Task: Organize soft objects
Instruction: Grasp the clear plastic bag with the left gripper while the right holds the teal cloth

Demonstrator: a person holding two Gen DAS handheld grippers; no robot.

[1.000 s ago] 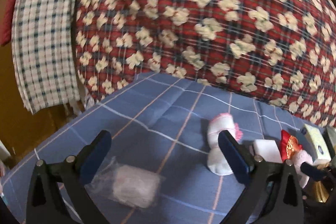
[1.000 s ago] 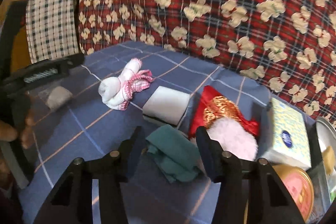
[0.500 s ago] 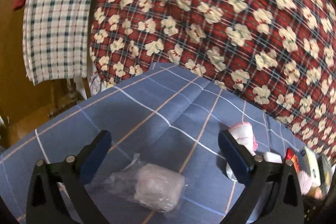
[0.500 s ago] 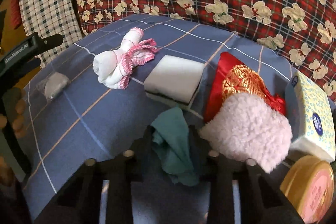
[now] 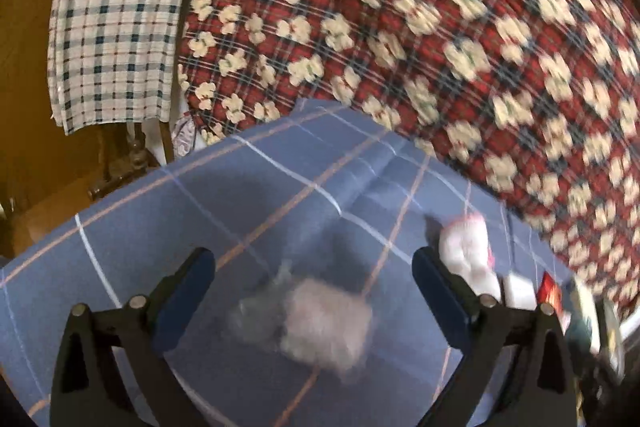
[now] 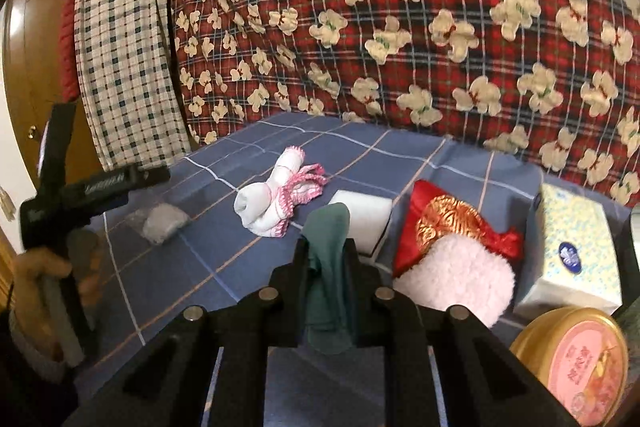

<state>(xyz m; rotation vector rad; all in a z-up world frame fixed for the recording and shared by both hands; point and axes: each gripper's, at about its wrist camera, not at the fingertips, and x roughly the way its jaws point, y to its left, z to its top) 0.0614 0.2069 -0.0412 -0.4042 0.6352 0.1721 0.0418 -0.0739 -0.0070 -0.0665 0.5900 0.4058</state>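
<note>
Right-wrist view: the right gripper (image 6: 327, 259) has its fingers closed narrowly on a green cloth (image 6: 329, 267), which is lifted clear of the blue checked bedsheet (image 6: 256, 147); the cloth hangs between the fingers at centre frame. Beyond it, at 12 o'clock, lies a white block (image 6: 362, 217), apparently a sponge; at 11 o'clock a white sock bundle with pink trim (image 6: 276, 197); at 2 o'clock a red-and-gold pouch with a white fluffy cuff (image 6: 452, 255); at 3 o'clock a tissue pack (image 6: 576, 251); at 4 o'clock a round gold tin (image 6: 580, 359). A grey wad in clear plastic (image 6: 162, 223) rests at 9 o'clock, beneath the left gripper (image 6: 132, 183).

Left-wrist view (motion-blurred): the left gripper's fingers (image 5: 188, 291) stand wide apart and empty, bracketing the grey wad without touching it.

Judged progress: early. One item is in hand, none visibly sorted; the sock bundle, pouch, block and wad all lie loose. No destination container is identifiable.
</note>
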